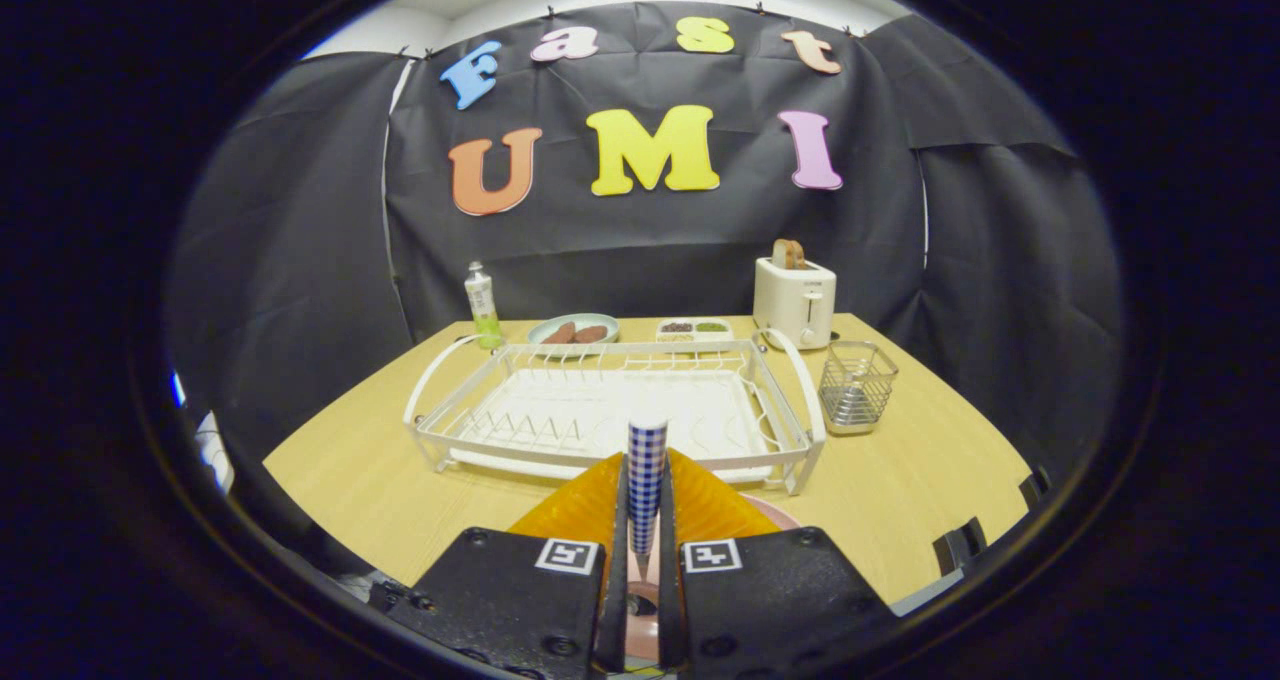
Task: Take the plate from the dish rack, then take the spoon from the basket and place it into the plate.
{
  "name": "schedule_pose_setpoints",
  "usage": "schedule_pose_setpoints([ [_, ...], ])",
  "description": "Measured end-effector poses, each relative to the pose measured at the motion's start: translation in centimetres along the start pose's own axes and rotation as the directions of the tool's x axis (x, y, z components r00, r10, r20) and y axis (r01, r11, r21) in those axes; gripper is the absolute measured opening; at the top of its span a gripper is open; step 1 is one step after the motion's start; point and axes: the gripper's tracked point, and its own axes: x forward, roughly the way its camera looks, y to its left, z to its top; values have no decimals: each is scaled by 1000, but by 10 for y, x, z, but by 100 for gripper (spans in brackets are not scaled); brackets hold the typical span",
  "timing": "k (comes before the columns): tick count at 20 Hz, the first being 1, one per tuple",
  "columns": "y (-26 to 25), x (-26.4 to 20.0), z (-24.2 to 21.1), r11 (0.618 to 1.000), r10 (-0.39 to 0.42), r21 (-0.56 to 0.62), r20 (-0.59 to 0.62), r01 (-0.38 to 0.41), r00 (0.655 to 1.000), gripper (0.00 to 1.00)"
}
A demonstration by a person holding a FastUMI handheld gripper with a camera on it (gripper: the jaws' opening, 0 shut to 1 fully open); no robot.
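Note:
My gripper (646,475) is shut on a spoon (647,465) with a blue-and-white checked handle, which stands upright between the two fingers. Directly beneath the fingers lies an orange plate (712,510) on the wooden table, near its front edge. A pink part shows low down between the fingers; I cannot tell whether it is the spoon's bowl. Just beyond the plate stands the white wire dish rack (610,410), with nothing in its slots. The wire mesh basket (856,387) stands to the right of the rack.
Behind the rack are a green-capped bottle (482,305), a plate of food (574,330), a small divided dish (694,329) and a white toaster (794,300) with bread in it. A pink rim (778,509) shows beside the orange plate.

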Motion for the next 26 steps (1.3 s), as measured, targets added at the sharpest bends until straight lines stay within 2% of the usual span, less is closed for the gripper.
schedule_pose_setpoints([
  [8, -15, -17, 2, 999, -5, -33, -15, 5, 1000, 20],
  [10, -27, -26, 12, 998, -34, -57, 3, 34, 999, 23],
  [11, -33, -33, 17, 997, -46, -64, 11, 46, 999, 33],
  [14, -38, -50, 36, 999, -16, -50, 19, 17, 1000, 59],
  [16, -58, -66, 52, 997, -64, -43, 27, 65, 998, 77],
  [18, -64, -76, 73, 996, -77, -35, 45, 79, 996, 95],
  [19, -69, -84, 85, 995, -87, -37, 56, 89, 995, 100],
  [26, -85, -128, 177, 989, -129, -45, 162, 138, 978, 100],
])
